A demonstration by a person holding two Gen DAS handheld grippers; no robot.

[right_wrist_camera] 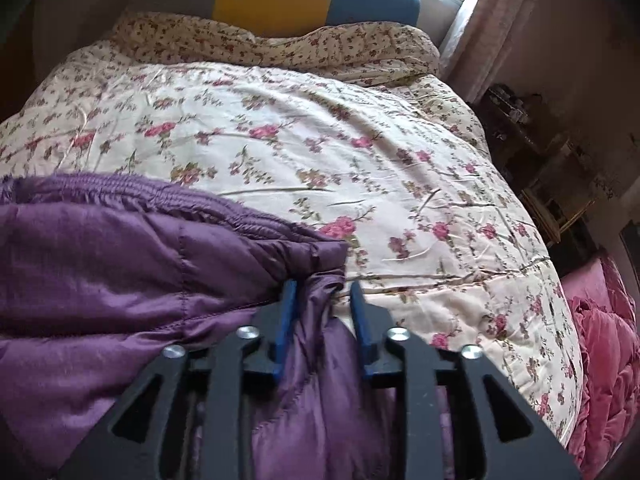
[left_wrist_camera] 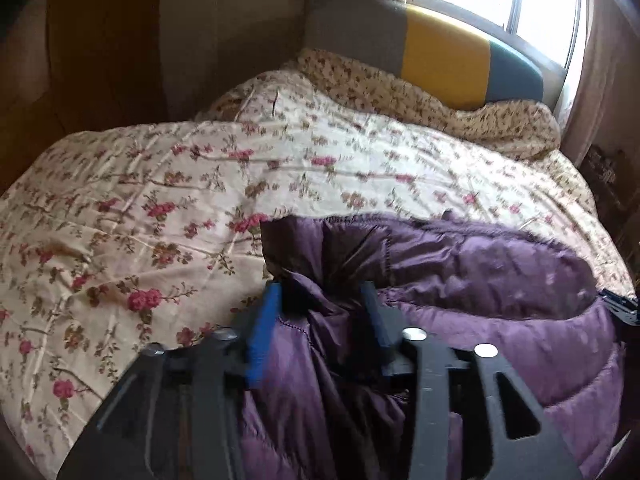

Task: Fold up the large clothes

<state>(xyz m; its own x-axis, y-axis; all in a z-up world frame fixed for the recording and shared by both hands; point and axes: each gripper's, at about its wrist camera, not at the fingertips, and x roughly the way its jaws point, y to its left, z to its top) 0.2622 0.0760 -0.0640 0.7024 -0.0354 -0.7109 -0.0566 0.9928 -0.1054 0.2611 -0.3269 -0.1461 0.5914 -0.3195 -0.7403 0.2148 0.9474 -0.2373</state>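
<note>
Left claw (left_wrist_camera: 320, 292) grips a bunched fold of purple jacket (left_wrist_camera: 480, 280); right claw (right_wrist_camera: 324, 292) pinches its opposite corner, apparently closed on the cloth. Jacket lies on the floral quilt (right_wrist_camera: 320, 140) of the bed, near edge lifted

1. The left gripper (left_wrist_camera: 322, 292) is a matte black frame with long slotted cut-outs in its flat arms.
2. Its two jaws are faced with bright blue strips.
3. Round silver screws (left_wrist_camera: 414, 334) sit at the arm joints.
4. The right gripper (right_wrist_camera: 323, 292) has the same black frame, blue facings and four shiny silver screws (right_wrist_camera: 398, 334).
</note>
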